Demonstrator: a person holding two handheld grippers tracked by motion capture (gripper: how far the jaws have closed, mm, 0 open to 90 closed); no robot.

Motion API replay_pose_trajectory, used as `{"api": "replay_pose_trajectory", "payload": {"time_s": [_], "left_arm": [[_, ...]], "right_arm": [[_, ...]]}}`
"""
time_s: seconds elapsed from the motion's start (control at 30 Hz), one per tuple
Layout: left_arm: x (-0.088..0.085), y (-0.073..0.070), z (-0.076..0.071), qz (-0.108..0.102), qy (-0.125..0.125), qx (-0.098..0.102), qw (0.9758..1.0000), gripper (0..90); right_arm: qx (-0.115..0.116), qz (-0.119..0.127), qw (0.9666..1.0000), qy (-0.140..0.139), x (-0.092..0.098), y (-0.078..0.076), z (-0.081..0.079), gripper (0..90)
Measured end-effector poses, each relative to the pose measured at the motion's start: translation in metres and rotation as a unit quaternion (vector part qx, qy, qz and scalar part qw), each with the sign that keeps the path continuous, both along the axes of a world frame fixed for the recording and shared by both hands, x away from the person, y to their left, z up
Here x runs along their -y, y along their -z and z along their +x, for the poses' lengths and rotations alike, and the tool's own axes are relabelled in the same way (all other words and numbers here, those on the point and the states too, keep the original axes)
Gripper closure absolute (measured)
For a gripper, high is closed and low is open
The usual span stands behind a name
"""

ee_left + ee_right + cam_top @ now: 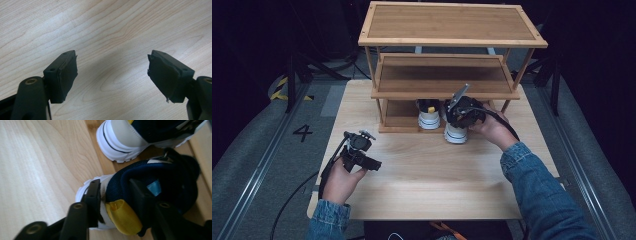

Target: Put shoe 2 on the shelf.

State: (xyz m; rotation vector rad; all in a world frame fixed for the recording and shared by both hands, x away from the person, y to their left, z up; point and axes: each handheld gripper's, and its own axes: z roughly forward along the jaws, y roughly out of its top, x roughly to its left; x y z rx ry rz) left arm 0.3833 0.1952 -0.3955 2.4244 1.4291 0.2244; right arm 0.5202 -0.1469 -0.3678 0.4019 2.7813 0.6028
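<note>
Navy-and-white sneaker (150, 185) sits at the rack's (452, 90) bottom shelf edge beside its mate (429, 116), our right gripper (113, 192) loosely straddling its heel – it may tip off if nudged – while our left gripper (112, 72) gapes empty over the table (105, 30).

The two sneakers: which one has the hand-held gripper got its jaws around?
The sneaker on the table, just in front of the rack. The right hand-held gripper straddles its heel collar by the yellow pull tab, while the other sneaker stands on the rack's bottom shelf.

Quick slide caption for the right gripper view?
Right gripper straddling the heel of a navy sneaker, beside its mate on the rack.
</note>
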Motion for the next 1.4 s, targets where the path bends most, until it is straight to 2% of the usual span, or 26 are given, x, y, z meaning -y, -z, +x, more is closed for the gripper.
{"api": "replay_pose_trajectory", "payload": {"time_s": [0.17, 0.23, 0.27, 0.4, 0.5, 0.53, 0.6, 0.63, 0.67, 0.7, 0.73, 0.77, 0.83, 0.9, 0.97, 1.07, 1.17, 1.27, 1.3, 1.33, 1.4], "left_arm": [[0.005, 0.000, 0.004, 0.002, 0.008, 0.001, 1.0000, 23.6], [0.008, 0.000, 0.006, 0.001, 0.010, 0.000, 0.9999, 23.6], [0.009, -0.001, 0.007, 0.001, 0.014, 0.001, 0.9999, 23.6], [0.016, 0.000, 0.015, 0.003, 0.022, -0.005, 0.9997, 23.3], [0.023, 0.002, 0.020, 0.012, 0.026, -0.013, 0.9995, 20.6], [0.026, 0.003, 0.023, 0.018, 0.025, -0.013, 0.9994, 18.4], [0.028, 0.003, 0.025, 0.022, 0.027, -0.013, 0.9993, 15.6], [0.030, 0.003, 0.026, 0.019, 0.029, -0.014, 0.9993, 15.4], [0.031, 0.002, 0.029, 0.006, 0.034, -0.024, 0.9991, 16.3], [0.032, 0.001, 0.031, -0.002, 0.036, -0.029, 0.9989, 18.4], [0.033, 0.001, 0.032, -0.004, 0.034, -0.025, 0.9991, 18.5], [0.034, 0.000, 0.034, 0.001, 0.034, -0.024, 0.9992, 17.6], [0.037, 0.000, 0.036, -0.001, 0.038, -0.022, 0.9990, 16.6], [0.038, -0.001, 0.036, 0.001, 0.039, -0.020, 0.9990, 17.5], [0.040, -0.001, 0.038, 0.007, 0.042, -0.017, 0.9990, 17.3], [0.042, 0.001, 0.037, 0.003, 0.040, -0.025, 0.9989, 18.4], [0.041, 0.002, 0.037, 0.004, 0.044, -0.034, 0.9985, 21.0], [0.039, 0.003, 0.036, 0.008, 0.044, -0.033, 0.9985, 21.5], [0.036, 0.003, 0.034, 0.015, 0.044, -0.031, 0.9984, 21.5], [0.034, 0.003, 0.033, 0.012, 0.040, -0.031, 0.9987, 21.5], [0.032, 0.003, 0.031, 0.010, 0.036, -0.034, 0.9987, 21.5]], "right_arm": [[0.022, 0.003, 0.9997, 0.008, 0.001, -0.002, -0.006, 55.1], [0.039, 0.021, 0.9988, 0.019, 0.005, -0.009, -0.011, 54.1], [0.039, 0.021, 0.9988, 0.019, 0.005, -0.009, -0.011, 54.1], [0.055, 0.050, 0.9960, 0.050, 0.015, -0.020, -0.023, 54.7], [0.055, 0.082, 0.9916, 0.084, 0.027, -0.028, -0.033, 51.8], [0.060, 0.086, 0.9890, 0.104, 0.033, -0.031, -0.037, 51.8], [0.053, 0.100, 0.9846, 0.133, 0.042, -0.033, -0.041, 51.5], [0.051, 0.105, 0.9830, 0.142, 0.044, -0.033, -0.042, 51.5], [0.049, 0.108, 0.9813, 0.151, 0.048, -0.032, -0.044, 51.5], [0.048, 0.110, 0.9798, 0.160, 0.051, -0.031, -0.047, 51.1], [0.048, 0.112, 0.9787, 0.165, 0.053, -0.028, -0.050, 50.5], [0.051, 0.110, 0.9783, 0.168, 0.054, -0.026, -0.051, 50.6], [0.049, 0.112, 0.9761, 0.180, 0.056, -0.019, -0.055, 50.9], [0.044, 0.112, 0.9755, 0.184, 0.056, -0.015, -0.057, 51.1], [0.029, 0.113, 0.9731, 0.199, 0.055, -0.004, -0.057, 51.0], [0.007, 0.109, 0.9703, 0.216, 0.050, 0.011, -0.055, 49.8], [-0.018, 0.092, 0.9678, 0.234, 0.042, 0.025, -0.049, 50.0], [-0.015, 0.087, 0.9661, 0.243, 0.037, 0.032, -0.044, 50.9], [-0.016, 0.090, 0.9651, 0.246, 0.036, 0.034, -0.042, 51.8], [-0.016, 0.090, 0.9643, 0.249, 0.035, 0.035, -0.040, 53.5], [-0.013, 0.085, 0.9648, 0.249, 0.034, 0.036, -0.038, 55.1]]}}
